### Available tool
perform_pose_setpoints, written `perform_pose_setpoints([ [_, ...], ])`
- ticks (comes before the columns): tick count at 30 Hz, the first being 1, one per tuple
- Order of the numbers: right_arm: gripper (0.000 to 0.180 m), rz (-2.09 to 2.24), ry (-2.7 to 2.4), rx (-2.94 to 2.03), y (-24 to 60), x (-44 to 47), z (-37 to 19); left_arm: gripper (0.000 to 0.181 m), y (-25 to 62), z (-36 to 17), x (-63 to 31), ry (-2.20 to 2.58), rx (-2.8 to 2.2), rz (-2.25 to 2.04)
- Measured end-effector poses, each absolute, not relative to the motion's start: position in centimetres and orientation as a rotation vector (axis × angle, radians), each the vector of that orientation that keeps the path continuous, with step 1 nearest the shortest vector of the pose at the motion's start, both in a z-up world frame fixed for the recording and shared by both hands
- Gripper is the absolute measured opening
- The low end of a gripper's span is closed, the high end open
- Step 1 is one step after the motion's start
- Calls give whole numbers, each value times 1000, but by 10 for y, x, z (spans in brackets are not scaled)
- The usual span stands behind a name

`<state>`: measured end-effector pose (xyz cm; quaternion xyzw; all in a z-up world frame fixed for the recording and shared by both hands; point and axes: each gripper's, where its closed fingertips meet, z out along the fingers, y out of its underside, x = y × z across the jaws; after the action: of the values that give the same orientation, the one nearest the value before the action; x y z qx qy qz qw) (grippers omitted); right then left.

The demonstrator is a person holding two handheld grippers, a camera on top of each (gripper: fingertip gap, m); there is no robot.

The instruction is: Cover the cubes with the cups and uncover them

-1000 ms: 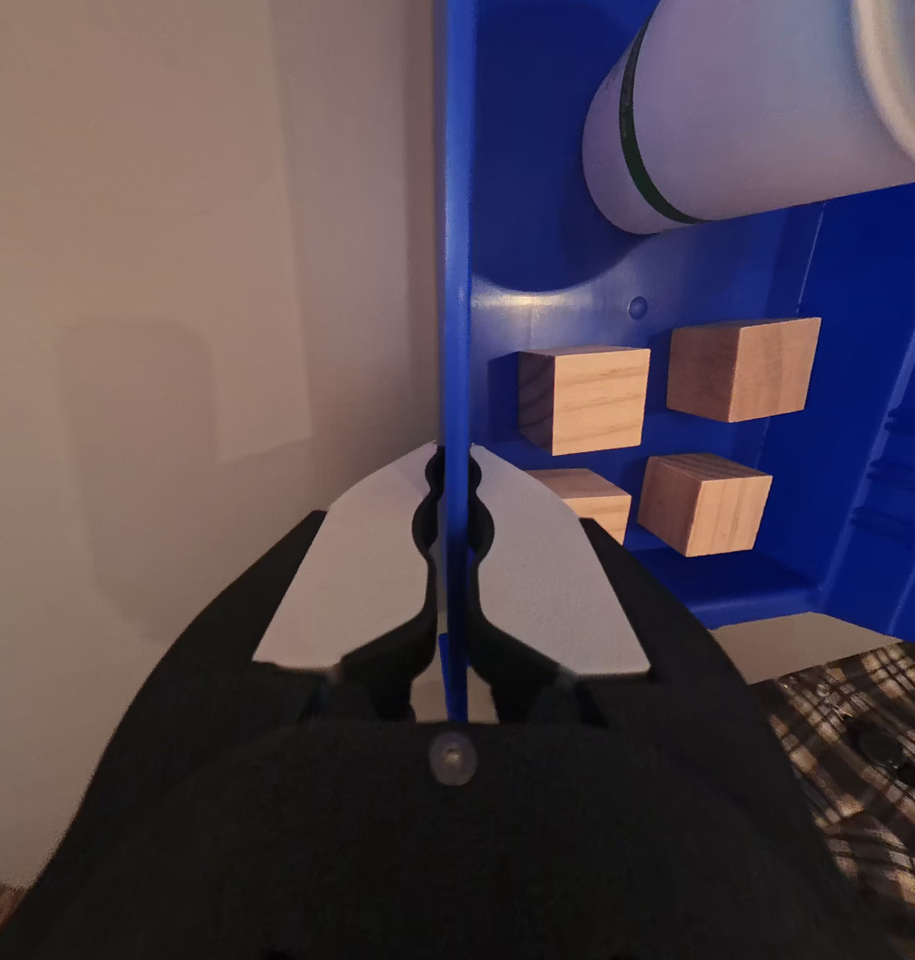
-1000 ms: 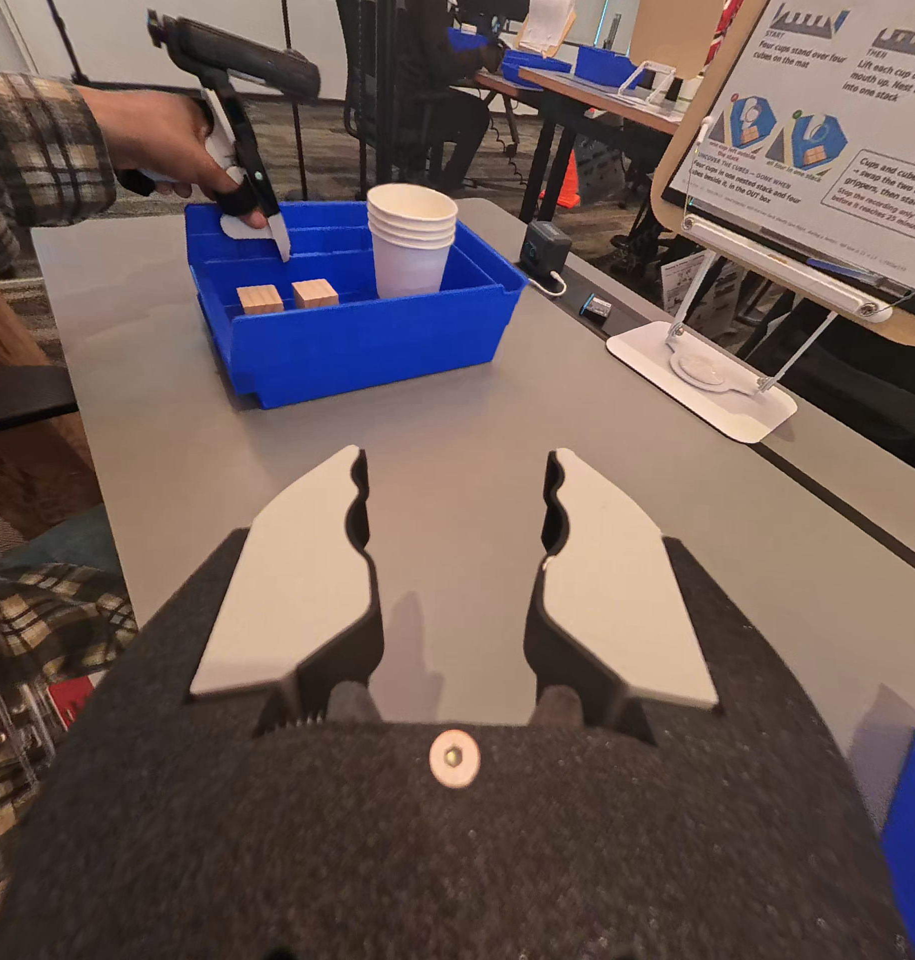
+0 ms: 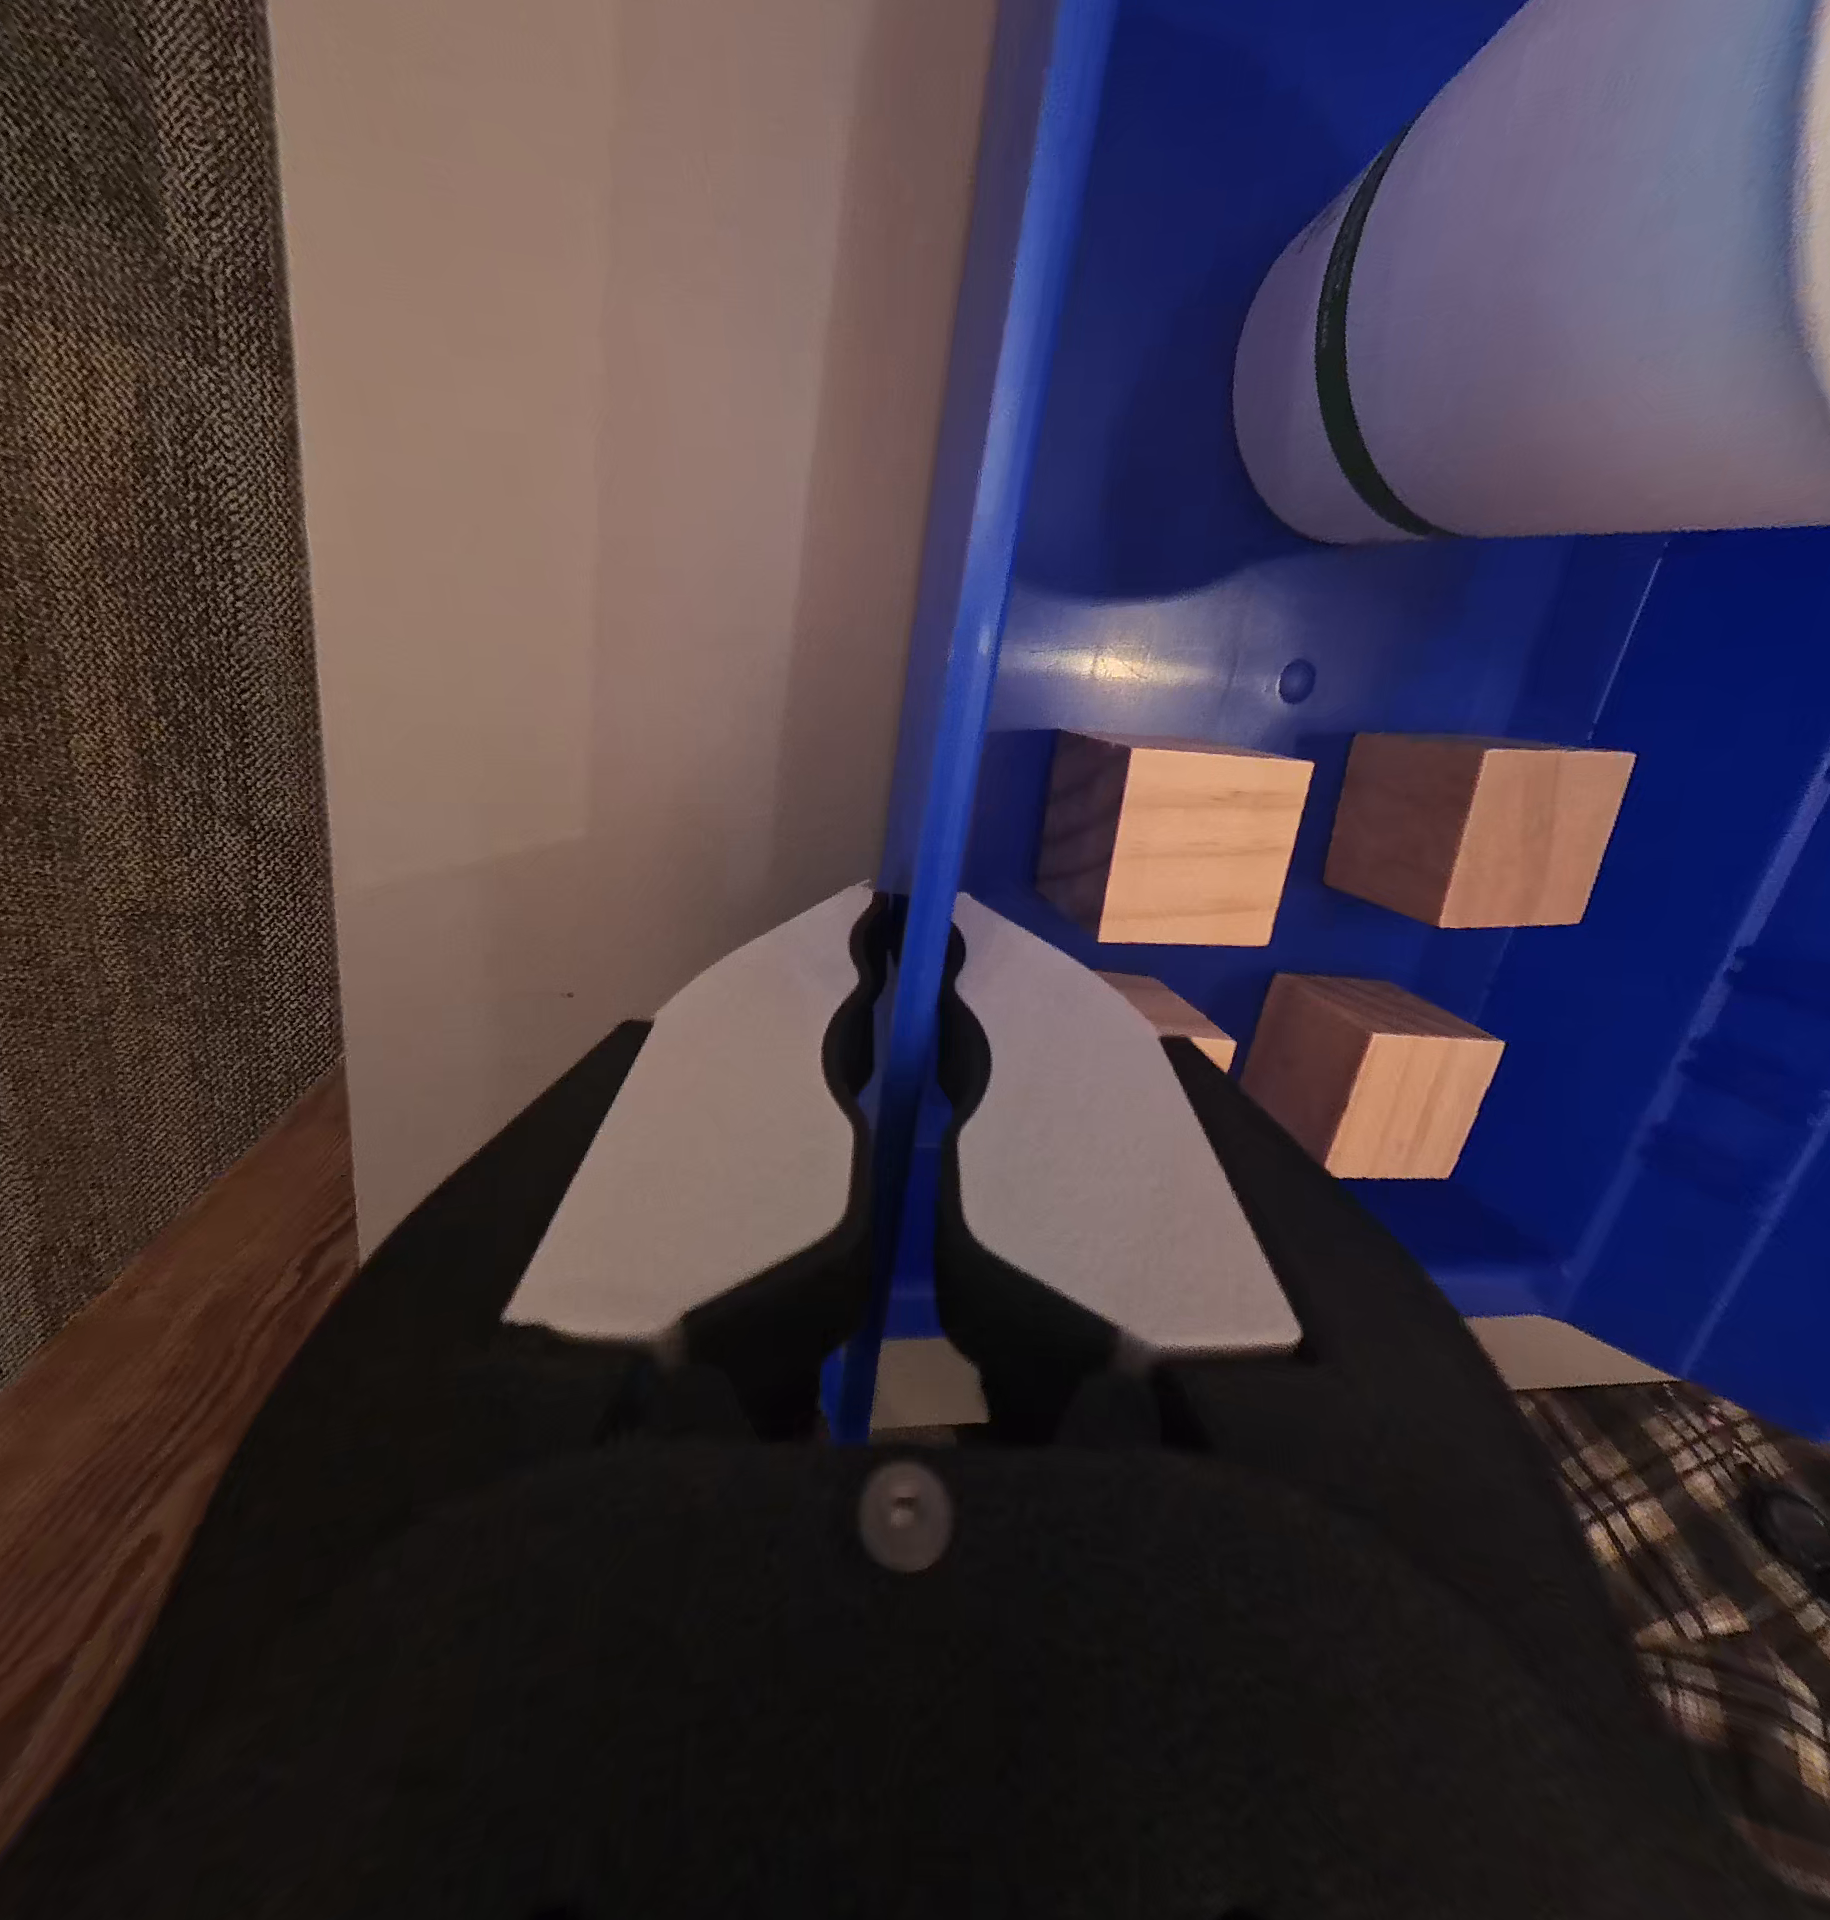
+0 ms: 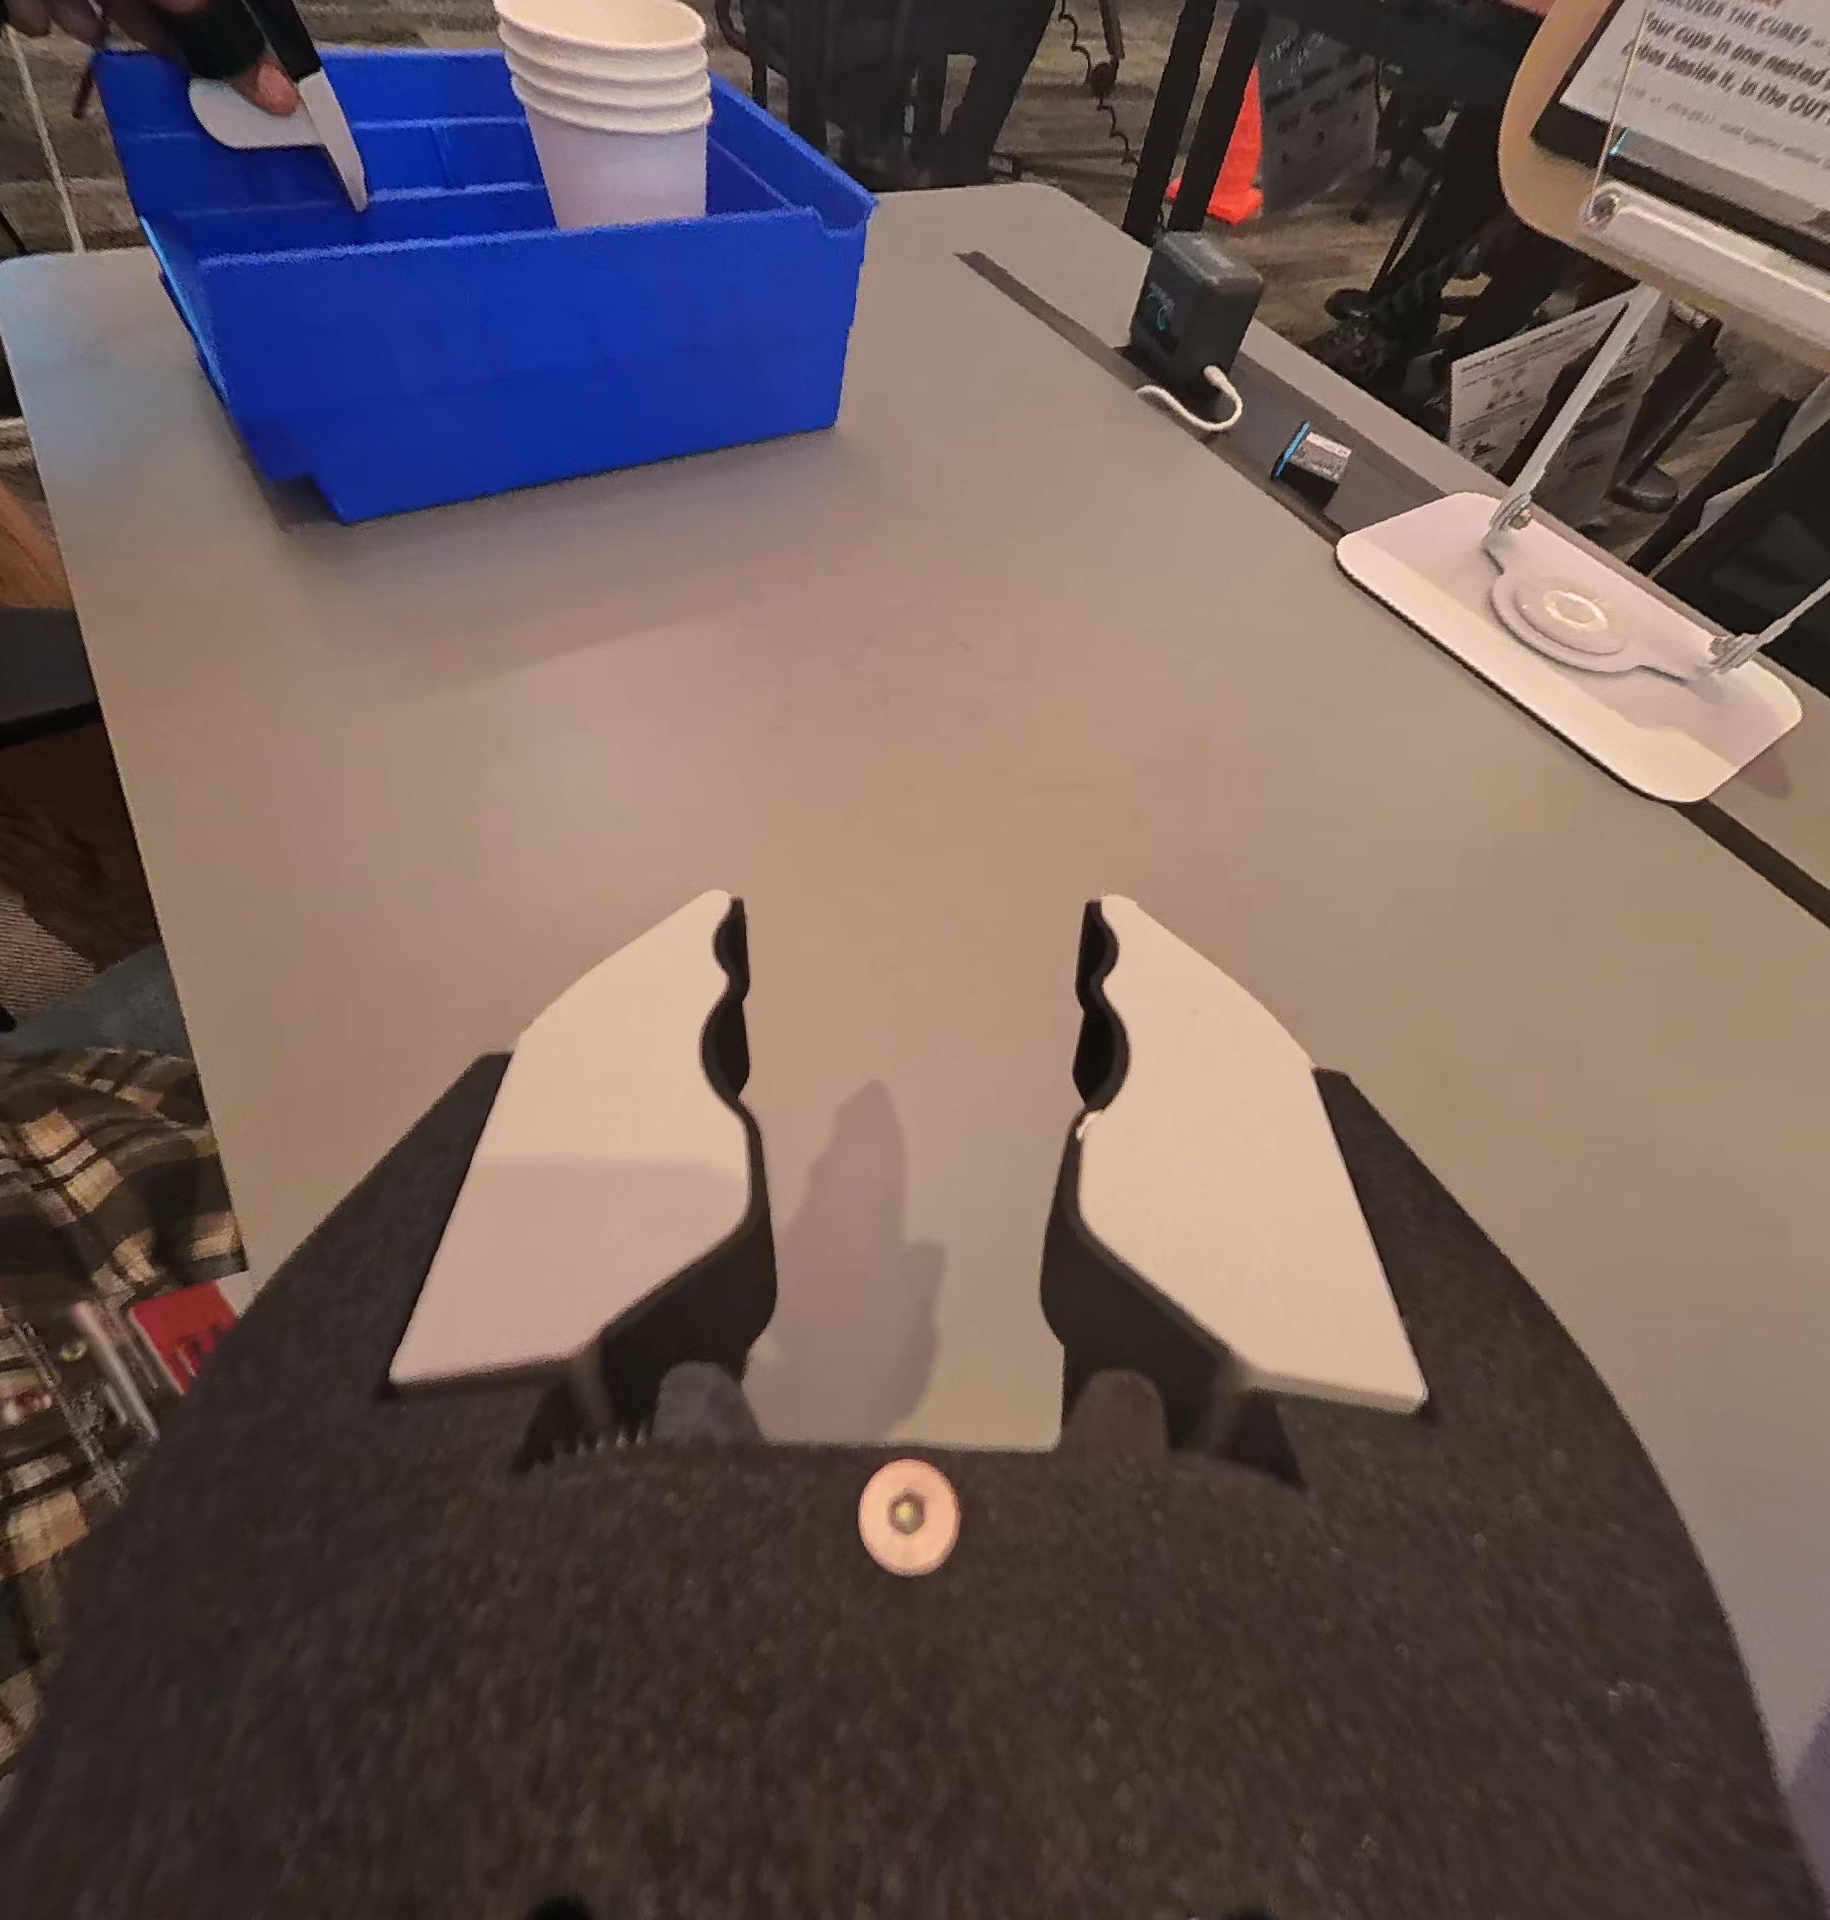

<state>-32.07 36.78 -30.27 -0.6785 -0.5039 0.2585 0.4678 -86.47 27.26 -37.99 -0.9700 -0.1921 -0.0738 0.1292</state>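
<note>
The left hand-held gripper (image 3: 906,1039) pinches the side wall of the blue bin (image 3: 952,520). Four wooden cubes (image 3: 1181,842) lie inside, just right of its fingers; the nested cups (image 3: 1576,343) stand beyond them. Risk: a pull on this single thin wall can tilt the bin, so that cubes slide and cups topple. The right hand-held gripper (image 4: 911,997) hangs spread above the bare surface (image 4: 994,675), well short of the bin. Versus the earlier frame, the bin sits closer to the surface's far-left edge.

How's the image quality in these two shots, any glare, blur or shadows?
Left wrist view: dim and warm, glare spot on the blue bin floor, cup stack soft. Right wrist view: evenly lit, wide-angle bending at the edges, right gripper casting a soft shadow on the table.
</note>
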Motion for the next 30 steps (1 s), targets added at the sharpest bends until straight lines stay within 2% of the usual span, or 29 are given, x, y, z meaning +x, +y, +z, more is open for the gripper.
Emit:
perform_pose_setpoints([
  [28,60,610,-1254,-1714,373,-324,-318,7,261,-380,-900,-596,-2818,-191],
  [29,60,611,-1255,-1716,373,-324,-318,8,260,-381,-901,-599,-2813,-198],
  [30,60,611,-1255,-1716,373,-324,-318,20,257,-383,-904,-608,-2823,-174],
])
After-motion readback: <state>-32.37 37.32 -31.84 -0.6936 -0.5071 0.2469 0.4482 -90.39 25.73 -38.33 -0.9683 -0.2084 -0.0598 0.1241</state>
